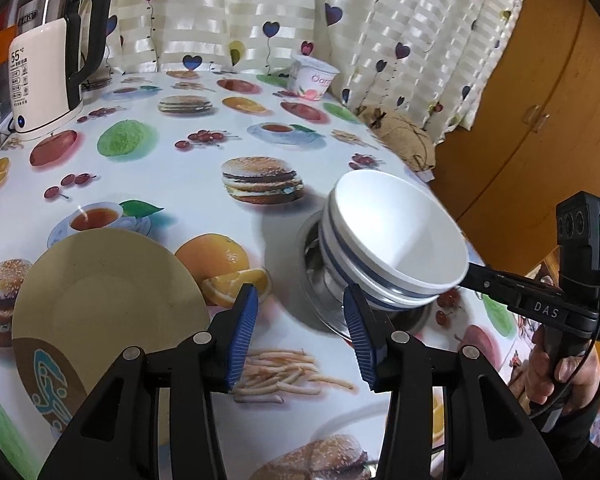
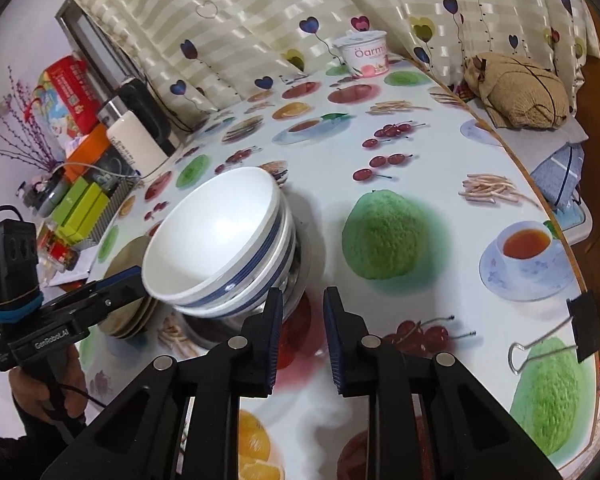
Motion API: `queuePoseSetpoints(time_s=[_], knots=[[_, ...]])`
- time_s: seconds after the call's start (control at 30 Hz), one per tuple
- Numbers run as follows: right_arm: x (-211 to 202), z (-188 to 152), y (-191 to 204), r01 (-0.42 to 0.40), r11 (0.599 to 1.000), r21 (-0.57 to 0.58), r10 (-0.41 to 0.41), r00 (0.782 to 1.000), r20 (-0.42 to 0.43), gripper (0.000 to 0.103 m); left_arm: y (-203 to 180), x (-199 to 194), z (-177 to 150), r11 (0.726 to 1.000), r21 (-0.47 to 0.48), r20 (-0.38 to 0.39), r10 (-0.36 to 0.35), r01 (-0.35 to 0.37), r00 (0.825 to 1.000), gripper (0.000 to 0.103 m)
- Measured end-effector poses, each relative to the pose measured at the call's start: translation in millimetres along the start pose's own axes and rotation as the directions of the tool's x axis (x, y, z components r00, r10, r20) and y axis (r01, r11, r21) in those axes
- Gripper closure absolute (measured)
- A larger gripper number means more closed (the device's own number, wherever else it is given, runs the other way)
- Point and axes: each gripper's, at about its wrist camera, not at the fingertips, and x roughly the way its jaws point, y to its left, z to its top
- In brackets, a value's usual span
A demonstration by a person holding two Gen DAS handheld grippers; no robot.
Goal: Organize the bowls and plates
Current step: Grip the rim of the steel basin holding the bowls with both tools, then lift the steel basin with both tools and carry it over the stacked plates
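Observation:
Stacked white bowls with blue stripes (image 1: 392, 228) (image 2: 220, 240) lean tilted in a steel dish (image 1: 312, 240) (image 2: 300, 268) on the food-print tablecloth. In the left wrist view my left gripper (image 1: 300, 296) is open with nothing between its blue pads; its right finger sits close to the stack's lower edge. A beige plate (image 1: 100, 300) lies to its left, seen as a low pile of plates (image 2: 128, 320) in the right wrist view. My right gripper (image 2: 304, 296) shows a narrow gap and holds nothing, with its left finger beside the bowls. Each gripper appears in the other's view, beside the bowl rim (image 1: 474, 272) (image 2: 134, 276).
A kettle (image 1: 48, 80) stands at the back left and a yogurt cup (image 1: 314, 78) (image 2: 364, 54) by the curtain. Boxes and clutter (image 2: 80, 208) crowd the far side. A binder clip (image 2: 580, 328) grips the table's curved edge. A burlap bundle (image 2: 516, 96) lies beyond it.

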Motion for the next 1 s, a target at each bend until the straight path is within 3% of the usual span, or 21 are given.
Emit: queuePoseSetpoints(time_s=[0.7,1.0], knots=[[21,4,5,-0.01,1.0,-0.01,0.01,0.999,-0.045,0.082,4,11,4,1.0,-0.008,-0.031,0.021,-0.021,0.999,0.057],[20,5,-1,-0.026,0.999,0.023,0.027,0.999,-0.041,0.082,23,13,10,0.993,-0.109,-0.051,-0.059,0.053,0.997,0.057]])
